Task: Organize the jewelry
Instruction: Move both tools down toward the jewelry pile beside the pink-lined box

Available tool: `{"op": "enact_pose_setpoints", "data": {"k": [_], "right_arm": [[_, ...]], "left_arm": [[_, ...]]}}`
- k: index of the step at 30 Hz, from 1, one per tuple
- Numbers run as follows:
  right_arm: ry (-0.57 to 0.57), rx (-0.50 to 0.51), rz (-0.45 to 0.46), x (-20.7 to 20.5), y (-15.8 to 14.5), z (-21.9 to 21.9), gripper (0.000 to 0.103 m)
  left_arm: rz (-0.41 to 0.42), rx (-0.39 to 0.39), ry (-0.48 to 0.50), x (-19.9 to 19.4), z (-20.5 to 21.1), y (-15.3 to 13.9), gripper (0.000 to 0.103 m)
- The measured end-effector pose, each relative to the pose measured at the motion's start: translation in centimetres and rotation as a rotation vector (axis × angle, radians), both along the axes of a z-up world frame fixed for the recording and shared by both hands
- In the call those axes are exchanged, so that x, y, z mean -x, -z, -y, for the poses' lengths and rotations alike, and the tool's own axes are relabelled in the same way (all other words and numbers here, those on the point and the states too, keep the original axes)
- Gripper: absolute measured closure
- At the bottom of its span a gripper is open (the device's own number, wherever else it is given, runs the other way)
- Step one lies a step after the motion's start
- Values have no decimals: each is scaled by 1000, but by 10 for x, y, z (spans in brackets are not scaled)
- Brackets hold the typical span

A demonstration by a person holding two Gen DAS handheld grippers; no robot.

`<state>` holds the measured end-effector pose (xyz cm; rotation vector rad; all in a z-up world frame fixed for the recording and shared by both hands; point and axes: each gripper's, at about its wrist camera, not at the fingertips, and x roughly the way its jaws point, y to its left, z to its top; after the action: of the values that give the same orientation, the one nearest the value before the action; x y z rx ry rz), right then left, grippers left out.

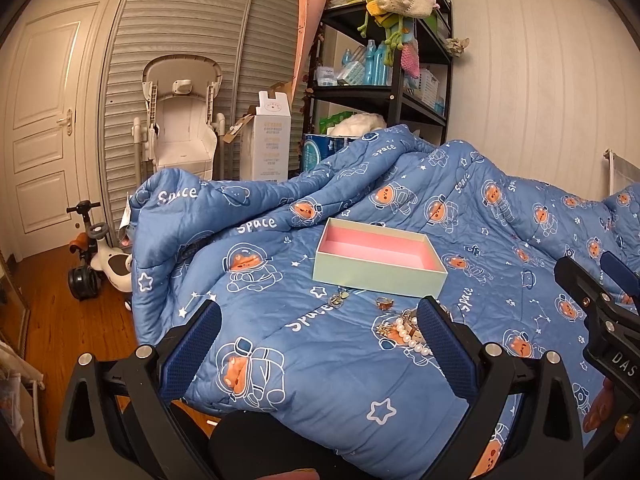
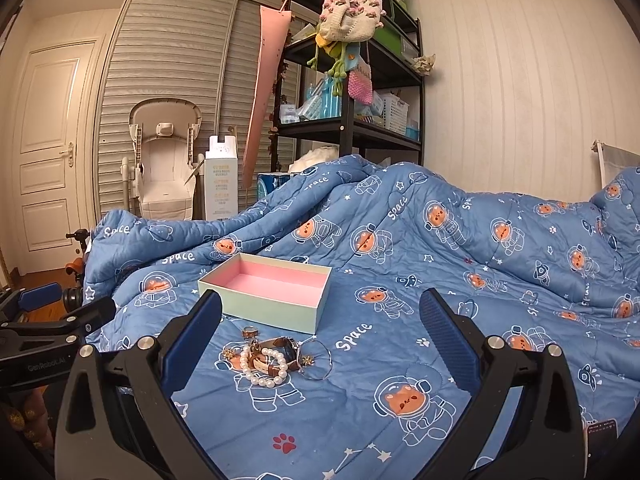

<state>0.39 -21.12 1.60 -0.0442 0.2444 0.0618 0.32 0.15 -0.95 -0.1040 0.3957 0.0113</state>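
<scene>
- Space-print quilt [image 2: 400, 240] covers the bed and serves as the work surface; soft and lumpy, so small items will likely sink in.
- Open box [image 2: 272, 292], pink lining, nothing in it, sits just behind the jewelry: presumably the drop target.
- Jewelry heaped just in front of the box: pearl bracelet [image 2: 264, 364] overlapping a watch [image 2: 286, 350], thin bangle [image 2: 318, 360] beside them, ring [image 2: 250, 332] nearest the box.
- Small pendant [image 1: 338, 299] lies apart, left of the heap.
- Left gripper [image 1: 318, 320]: spread wide, holding nothing, above the quilt.
- Right gripper [image 2: 320, 314]: same, wide and unloaded, heap between its fingers in view.
</scene>
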Motion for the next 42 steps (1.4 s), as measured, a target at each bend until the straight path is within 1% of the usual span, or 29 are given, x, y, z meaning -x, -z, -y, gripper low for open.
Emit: {"op": "enact_pose_setpoints", "data": {"k": [19, 26, 32, 35, 38, 42], "right_arm": [[-1, 4, -21, -2, 0, 0, 5], [-4, 11, -47, -7, 3, -2, 5], [-35, 11, -128, -22, 12, -3, 5], [-60, 22, -193, -35, 19, -4, 5], [-88, 39, -280, -52, 28, -5, 5], [-107, 10, -375, -76, 37, 0, 5]], "left_arm": [[-3, -7, -3, 2, 1, -4, 7], [-25, -1, 8, -3, 0, 0, 7], [-82, 17, 38, -14, 2, 9, 7], [-131, 26, 45, -21, 1, 16, 7], [-178, 44, 66, -31, 0, 23, 7], [-227, 29, 118, -42, 5, 31, 7]]}}
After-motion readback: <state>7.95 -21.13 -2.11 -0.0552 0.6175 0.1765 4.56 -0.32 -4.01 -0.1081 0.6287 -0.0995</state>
